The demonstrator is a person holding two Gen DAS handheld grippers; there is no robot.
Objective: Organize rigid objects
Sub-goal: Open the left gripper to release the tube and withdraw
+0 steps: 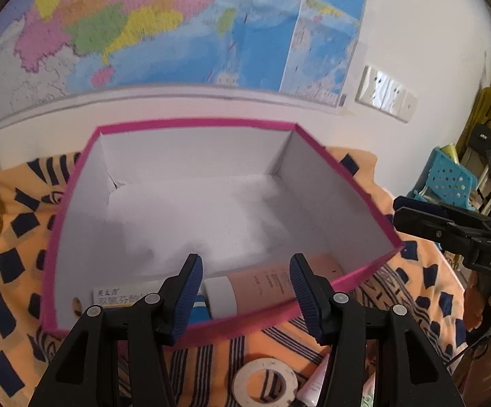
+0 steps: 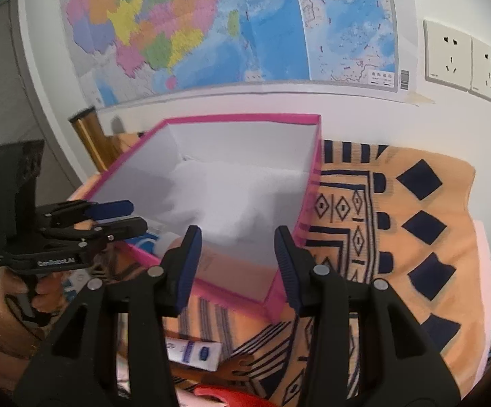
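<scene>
Both grippers are hovering empty, left gripper (image 1: 245, 281) and right gripper (image 2: 237, 254) each with jaws apart, nothing between them. The next pick wants a square approach on the tape roll (image 1: 265, 382) (lying on the cloth, outside). The pink box (image 1: 191, 122) is holding a tube (image 1: 265, 286) and a medicine carton (image 1: 123, 296).

One box (image 1: 354, 183), two tubes (image 1: 269, 281), one tape roll (image 1: 265, 381).

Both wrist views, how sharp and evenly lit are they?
Left wrist view: fisheye bends the wall map; the pink box floor is washed out white and soft. Right wrist view: map and box slightly blurred, dark vignette at the corners, sockets crisp.
</scene>
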